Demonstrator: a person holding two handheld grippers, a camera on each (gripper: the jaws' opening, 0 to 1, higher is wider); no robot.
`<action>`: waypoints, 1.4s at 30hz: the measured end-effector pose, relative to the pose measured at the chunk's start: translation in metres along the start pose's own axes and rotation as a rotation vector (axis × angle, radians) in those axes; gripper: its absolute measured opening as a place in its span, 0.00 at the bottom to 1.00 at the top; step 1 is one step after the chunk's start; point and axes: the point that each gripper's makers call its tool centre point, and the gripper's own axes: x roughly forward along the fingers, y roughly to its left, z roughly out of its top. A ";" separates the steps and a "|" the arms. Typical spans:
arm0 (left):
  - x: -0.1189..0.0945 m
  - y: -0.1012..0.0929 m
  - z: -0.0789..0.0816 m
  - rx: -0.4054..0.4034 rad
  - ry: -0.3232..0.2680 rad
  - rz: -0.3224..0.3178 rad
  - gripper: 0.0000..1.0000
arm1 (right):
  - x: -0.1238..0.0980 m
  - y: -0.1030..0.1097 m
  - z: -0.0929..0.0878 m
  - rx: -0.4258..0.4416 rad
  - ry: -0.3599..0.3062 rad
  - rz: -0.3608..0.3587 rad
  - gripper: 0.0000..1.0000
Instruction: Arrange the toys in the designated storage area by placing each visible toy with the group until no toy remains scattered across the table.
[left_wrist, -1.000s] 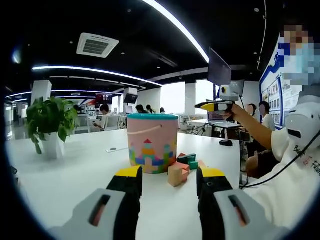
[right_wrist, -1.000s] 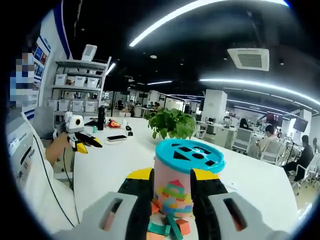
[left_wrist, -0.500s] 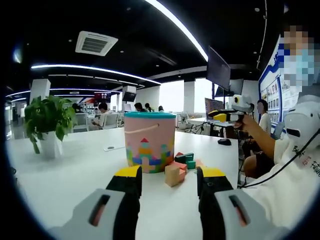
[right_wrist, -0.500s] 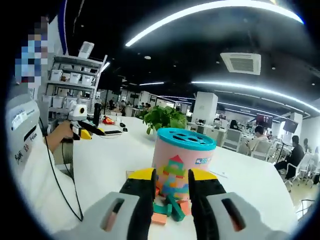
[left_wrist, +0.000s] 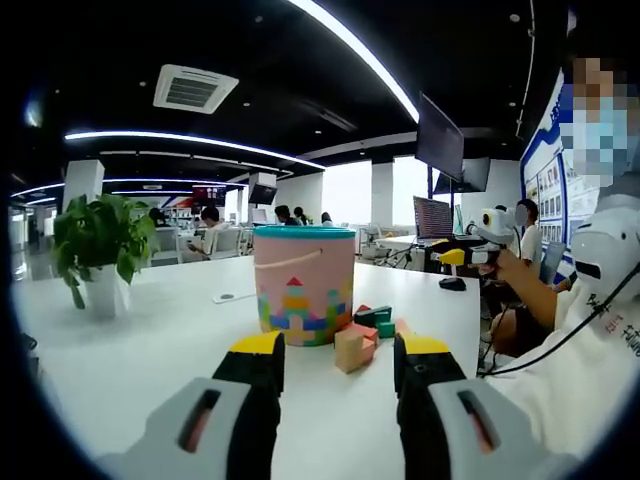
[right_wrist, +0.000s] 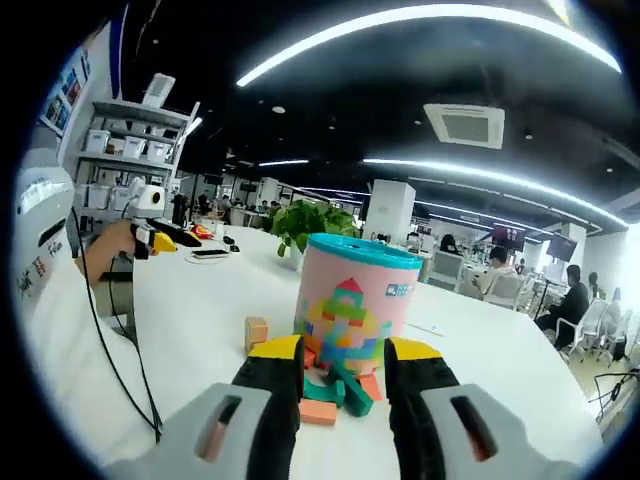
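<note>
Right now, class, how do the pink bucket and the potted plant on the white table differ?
The pink bucket is a wide cylinder with a teal lid and printed blocks; the potted plant is leafy green in a plain white pot. Toy blocks lie at the bucket's foot; none show by the plant. Both stand upright on the table.
</note>
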 end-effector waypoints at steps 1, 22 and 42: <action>0.000 0.000 0.001 0.002 -0.001 0.000 0.45 | 0.000 0.002 -0.004 -0.004 -0.002 0.007 0.30; 0.000 0.004 -0.003 -0.005 0.005 0.006 0.44 | 0.050 0.038 -0.095 0.021 0.213 0.125 0.34; -0.002 0.007 -0.004 -0.011 0.004 0.008 0.44 | 0.069 0.045 -0.125 0.083 0.343 0.066 0.44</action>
